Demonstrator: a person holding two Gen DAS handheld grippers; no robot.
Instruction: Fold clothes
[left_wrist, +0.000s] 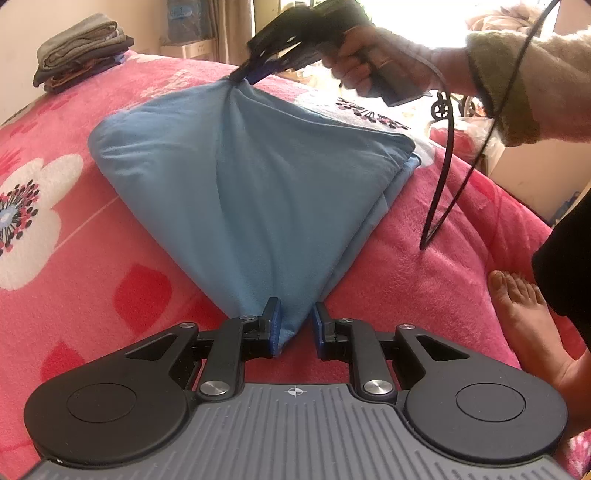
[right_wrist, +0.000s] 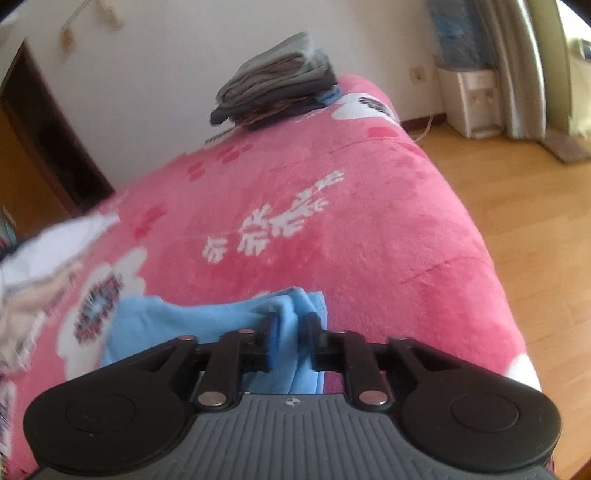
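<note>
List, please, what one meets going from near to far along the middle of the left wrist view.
Left gripper → blue garment → right gripper pinching its far corner → window.

Pink floral bed (left_wrist: 424, 280) bears blue garment (left_wrist: 236, 177), folded clothes stack (left_wrist: 79, 51)

Home bedroom, pink floral bedspread (right_wrist: 369, 229), folded clothes stack (right_wrist: 277, 81)

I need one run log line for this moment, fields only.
step: folding | left gripper: holds blue cloth corner | right gripper: holds far corner, raised | surface: pink blanket | done: stack
</note>
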